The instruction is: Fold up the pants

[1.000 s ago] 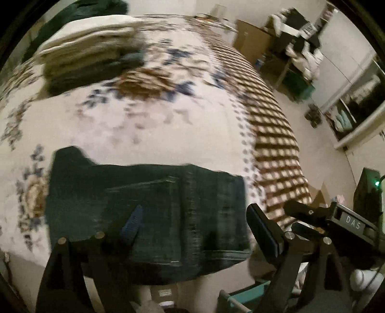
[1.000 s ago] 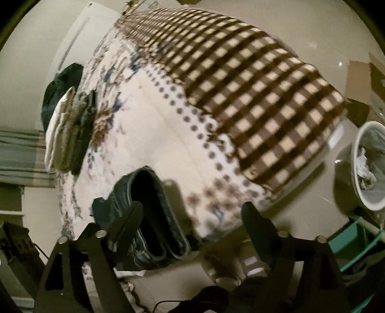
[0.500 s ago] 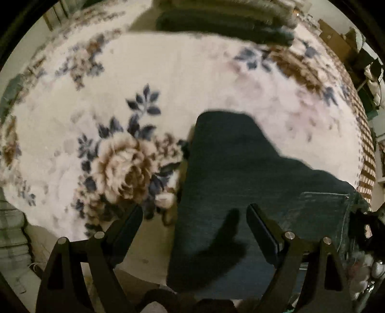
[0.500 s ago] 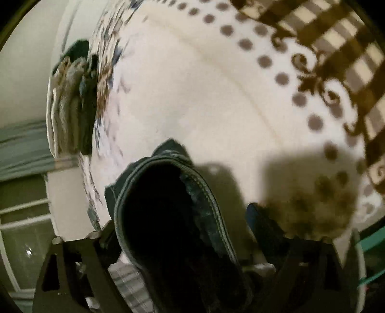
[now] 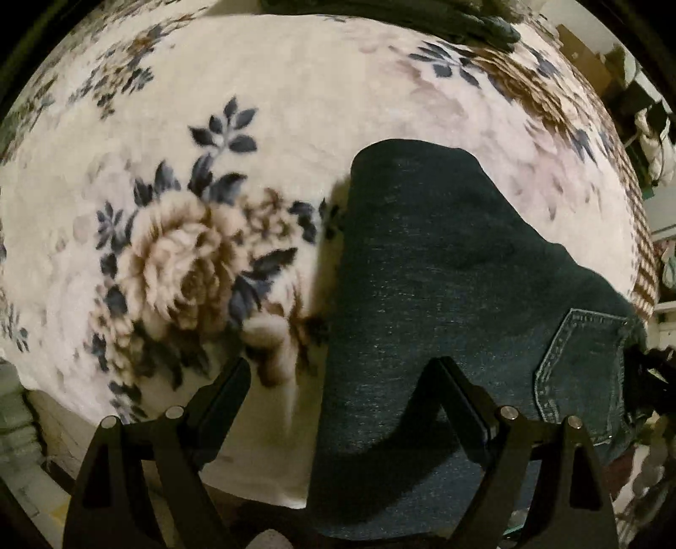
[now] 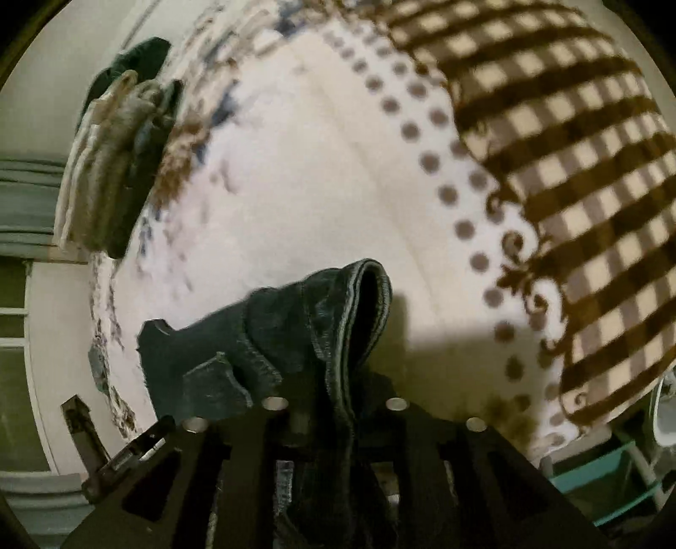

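The dark blue jeans (image 5: 443,295) lie folded on the floral bed blanket (image 5: 262,93), back pocket at the right. My left gripper (image 5: 338,392) is open; its left finger is over the blanket, its right finger over the denim at the fold's near left edge. In the right wrist view my right gripper (image 6: 333,401) is shut on the jeans' waistband end (image 6: 338,321), and the thick denim bulges up from between the fingers. The left gripper's tip (image 6: 80,418) shows at the lower left there.
A stack of folded clothes (image 6: 110,169) lies at the bed's far side, also seen in the left wrist view (image 5: 401,17). The blanket's brown checked border (image 6: 570,148) hangs over the bed edge. A teal frame (image 6: 600,468) stands on the floor at lower right.
The right gripper moved onto the jeans' waistband end and shut on it. The left gripper swung to the jeans' left folded edge and stays open.
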`<action>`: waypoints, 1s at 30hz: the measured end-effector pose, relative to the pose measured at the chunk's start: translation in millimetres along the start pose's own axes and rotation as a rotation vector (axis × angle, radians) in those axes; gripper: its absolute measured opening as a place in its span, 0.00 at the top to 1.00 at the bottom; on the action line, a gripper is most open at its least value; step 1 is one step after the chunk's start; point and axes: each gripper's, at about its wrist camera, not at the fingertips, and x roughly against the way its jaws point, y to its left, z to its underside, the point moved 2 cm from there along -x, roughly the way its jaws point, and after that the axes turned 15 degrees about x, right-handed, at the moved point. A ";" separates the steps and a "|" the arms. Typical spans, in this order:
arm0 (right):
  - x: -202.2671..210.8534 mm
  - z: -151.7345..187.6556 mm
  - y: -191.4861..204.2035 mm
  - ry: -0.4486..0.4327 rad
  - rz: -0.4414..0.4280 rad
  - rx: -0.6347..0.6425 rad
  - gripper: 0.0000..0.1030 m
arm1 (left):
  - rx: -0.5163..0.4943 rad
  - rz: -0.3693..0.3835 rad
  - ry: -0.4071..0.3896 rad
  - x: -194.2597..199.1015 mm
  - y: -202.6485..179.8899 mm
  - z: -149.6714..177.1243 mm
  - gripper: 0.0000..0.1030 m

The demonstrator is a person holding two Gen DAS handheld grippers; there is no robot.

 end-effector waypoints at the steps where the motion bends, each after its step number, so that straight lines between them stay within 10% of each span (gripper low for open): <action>1: 2.8 0.3 -3.0 0.000 -0.011 -0.037 0.53 | 0.000 -0.001 0.000 -1.3 -0.6 -0.2 0.15; 7: 30.2 30.5 -15.8 -0.017 -0.074 -0.139 0.17 | 0.002 0.011 0.005 -3.2 -5.1 1.7 0.15; 17: 4.0 84.0 0.6 0.104 -0.113 -0.214 0.11 | -0.009 0.018 0.003 -1.9 -8.2 4.0 0.15; 21: -8.2 89.7 -9.1 0.092 -0.097 -0.297 0.35 | -0.005 0.030 0.009 1.3 -2.6 2.6 0.15; 24: 13.4 75.9 20.0 -0.004 -0.009 -0.125 0.68 | -0.012 0.033 0.013 4.3 0.6 3.9 0.15; 30: 24.8 65.9 26.5 -0.019 0.055 0.001 0.71 | 0.018 0.077 0.076 3.7 13.1 3.4 0.15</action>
